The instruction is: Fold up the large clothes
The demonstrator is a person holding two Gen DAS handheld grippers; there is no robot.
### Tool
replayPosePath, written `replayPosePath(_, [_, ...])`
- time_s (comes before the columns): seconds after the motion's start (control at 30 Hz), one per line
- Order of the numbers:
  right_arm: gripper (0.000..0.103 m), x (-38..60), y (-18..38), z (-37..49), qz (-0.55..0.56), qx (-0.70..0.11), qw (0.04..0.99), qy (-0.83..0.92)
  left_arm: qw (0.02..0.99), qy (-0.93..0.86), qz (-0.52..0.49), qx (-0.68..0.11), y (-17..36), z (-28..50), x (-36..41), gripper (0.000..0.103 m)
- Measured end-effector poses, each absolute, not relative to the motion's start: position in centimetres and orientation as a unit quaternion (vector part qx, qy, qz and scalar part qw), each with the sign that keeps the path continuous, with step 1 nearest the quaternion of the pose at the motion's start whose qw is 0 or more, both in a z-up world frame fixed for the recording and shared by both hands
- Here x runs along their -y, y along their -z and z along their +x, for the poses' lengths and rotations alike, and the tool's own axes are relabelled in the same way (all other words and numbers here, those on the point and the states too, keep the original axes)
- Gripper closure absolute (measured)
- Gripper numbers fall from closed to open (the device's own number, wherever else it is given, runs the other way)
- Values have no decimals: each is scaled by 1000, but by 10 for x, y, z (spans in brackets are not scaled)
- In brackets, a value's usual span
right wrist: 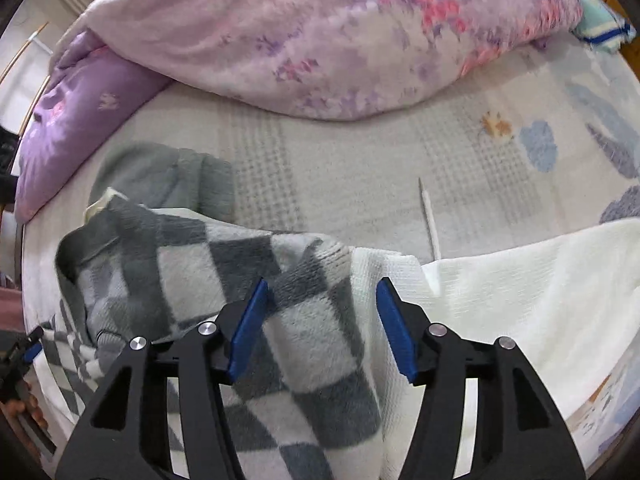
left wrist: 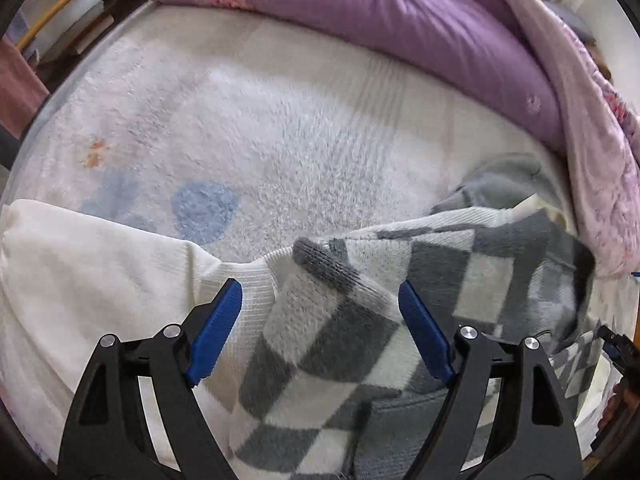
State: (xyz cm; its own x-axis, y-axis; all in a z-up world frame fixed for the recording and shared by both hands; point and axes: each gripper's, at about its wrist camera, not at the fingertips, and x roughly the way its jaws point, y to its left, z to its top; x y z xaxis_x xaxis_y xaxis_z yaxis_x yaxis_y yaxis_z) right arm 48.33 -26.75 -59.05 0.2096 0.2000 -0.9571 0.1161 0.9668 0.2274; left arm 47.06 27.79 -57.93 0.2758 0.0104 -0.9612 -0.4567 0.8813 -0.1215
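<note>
Sweater (left wrist: 320,344) in grey and white checks lies crumpled on the bed, and in the left wrist view it sits right under the left tongs (left wrist: 320,304), whose blue pads stand wide apart with nothing pinched; a folded sleeve end pokes up between them without touching either pad. To the left of these tongs lies a plain white cloth (left wrist: 92,280), touching the sweater's ribbed edge. Beyond the tips spreads the fluffy bed cover (left wrist: 260,128) with pale blue patches, and farther off a purple quilt (left wrist: 400,20) is heaped along the far side. A grey hood-like part (left wrist: 508,184) of the garment bunches beyond and to the right. In the right wrist view the right tongs (right wrist: 322,300) also stand apart, pads not pressing anything, with the sweater (right wrist: 200,272) beneath and left of them and its white ribbed hem between the pads. The white cloth (right wrist: 520,292) lies to the right. Just beyond the tips a thin white stick (right wrist: 430,220) rests on the bed cover (right wrist: 360,160), with a pink flowered quilt (right wrist: 320,32) heaped past it.
</note>
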Motion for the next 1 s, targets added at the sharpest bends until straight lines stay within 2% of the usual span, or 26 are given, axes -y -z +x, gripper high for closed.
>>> replayPosePath(0.27, [50,269,621,498,162,-660,732,-52,749,-148,-203,-614,608,480,-289,24])
replayPosePath(0.37, [50,272,626,503,171,-665,725,-53,740,-139,-200,-626,615,486,-290,38])
replayPosePath(0.4, [57,272,624,503,173,-661,729,-52,740,-132,-202,-628,616,488,-289,51])
replayPosePath(0.43, [62,272,622,502,172,-658,731,-53,741,-128,-201,-628,617,489,-288,55])
replayPosePath(0.5, [72,269,619,500,164,-658,733,-59,746,-127,-191,-625,615,493,-285,72])
replayPosePath(0.53, [75,267,616,499,156,-654,738,-59,749,-130,-186,-622,613,493,-283,75])
replayPosePath(0.57, [76,266,613,496,151,-647,745,-58,756,-136,-182,-614,608,490,-281,83])
replayPosePath(0.6, [79,265,609,493,153,-641,750,-58,761,-138,-186,-606,604,488,-280,86])
replayPosePath(0.83, [83,272,549,449,178,-554,810,-75,819,-150,-215,-510,534,438,-266,87])
replayPosePath(1.0, [84,280,505,411,217,-507,826,-116,843,-150,-211,-471,487,403,-241,88])
